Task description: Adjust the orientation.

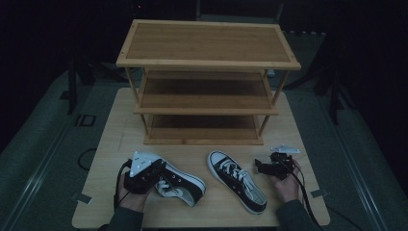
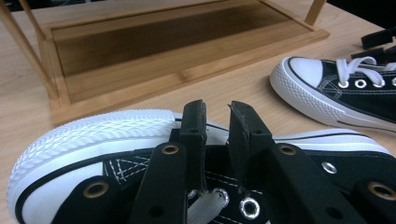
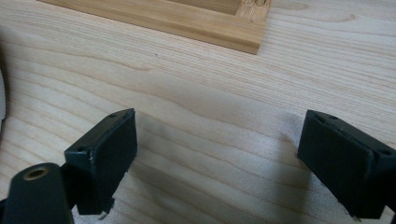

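On the table (image 1: 120, 144), in front of the wooden shoe rack (image 1: 207, 62), lie two black sneakers. The left gripper (image 2: 217, 116) sits over the left sneaker (image 1: 185, 185), which rests on its side with its sole toward the rack. Its jaws stand close together with only a narrow gap, and appear to pinch the upper edge by the lace eyelets, though the contact is partly hidden. The right sneaker (image 1: 238, 180) lies upright in front of the rack. The right gripper (image 1: 262, 167) hovers just beside it, jaws spread wide over bare table.
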